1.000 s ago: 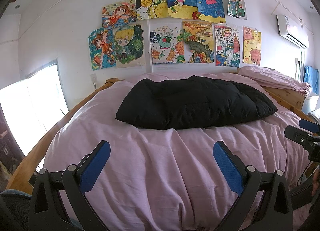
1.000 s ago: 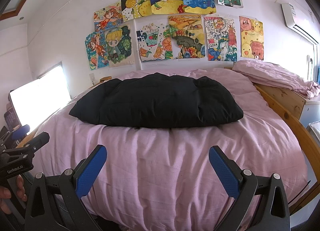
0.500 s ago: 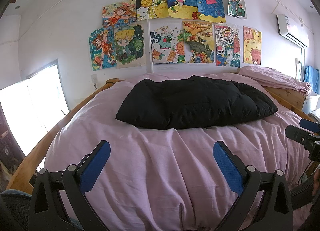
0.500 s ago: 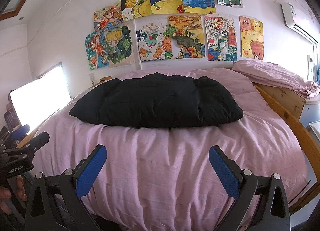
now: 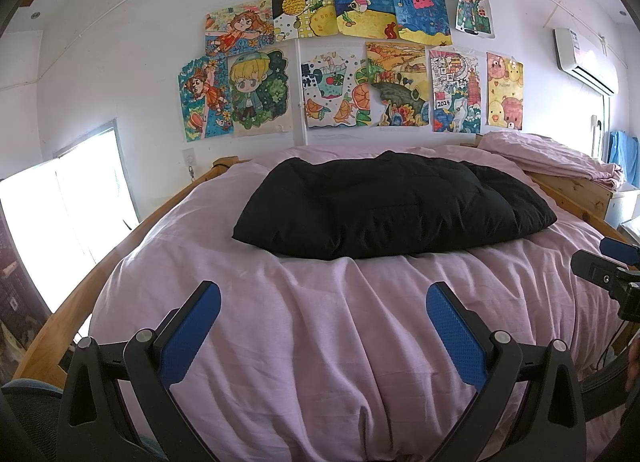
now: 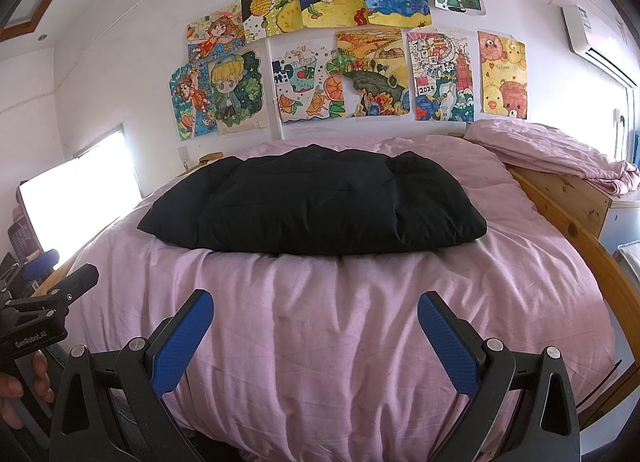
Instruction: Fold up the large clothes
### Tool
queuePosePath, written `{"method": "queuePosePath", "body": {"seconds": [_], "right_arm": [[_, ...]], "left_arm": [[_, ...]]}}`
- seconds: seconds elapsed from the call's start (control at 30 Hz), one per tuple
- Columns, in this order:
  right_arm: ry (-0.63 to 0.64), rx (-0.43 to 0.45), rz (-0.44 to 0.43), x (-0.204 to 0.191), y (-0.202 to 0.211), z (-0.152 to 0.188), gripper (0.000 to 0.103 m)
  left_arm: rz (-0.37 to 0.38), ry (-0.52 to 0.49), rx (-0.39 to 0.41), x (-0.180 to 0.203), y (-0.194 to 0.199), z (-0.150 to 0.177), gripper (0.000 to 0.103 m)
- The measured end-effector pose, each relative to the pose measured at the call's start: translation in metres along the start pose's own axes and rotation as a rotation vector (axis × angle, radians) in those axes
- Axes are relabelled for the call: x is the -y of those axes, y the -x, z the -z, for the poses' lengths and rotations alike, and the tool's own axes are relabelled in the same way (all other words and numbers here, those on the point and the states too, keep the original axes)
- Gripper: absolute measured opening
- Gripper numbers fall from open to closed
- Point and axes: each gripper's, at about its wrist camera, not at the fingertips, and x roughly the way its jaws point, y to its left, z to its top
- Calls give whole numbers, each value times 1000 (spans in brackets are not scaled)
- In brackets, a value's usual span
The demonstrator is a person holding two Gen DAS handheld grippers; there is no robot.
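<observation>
Left tool [image 5: 323,312]: blue pads spread wide, nothing between them, hovering over the near edge of the bed [image 5: 320,342]. Right tool [image 6: 316,320]: same, pads spread wide and empty, also over the near edge. Each shows at the margin of the other's view, so they sit side by side, apart. Black padded garment [image 5: 394,208] lies ahead of both tools on the pink sheet, well apart from the pads, already bundled into a compact puffy rectangle; slightly right of centre from the left tool, slightly left of centre from the right tool [image 6: 316,210]. Beyond it, drawings [image 6: 340,50] taped on the wall. Far right of the tools, a crumpled pink cover [image 6: 552,154] on the wooden frame.
</observation>
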Motion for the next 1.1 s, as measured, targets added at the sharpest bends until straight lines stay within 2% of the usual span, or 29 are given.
{"method": "queuePosePath", "body": {"seconds": [1.1], "right_arm": [[-2, 0, 0, 0, 0, -1, 103]], "left_arm": [[7, -7, 1, -7, -1, 0, 101]]}}
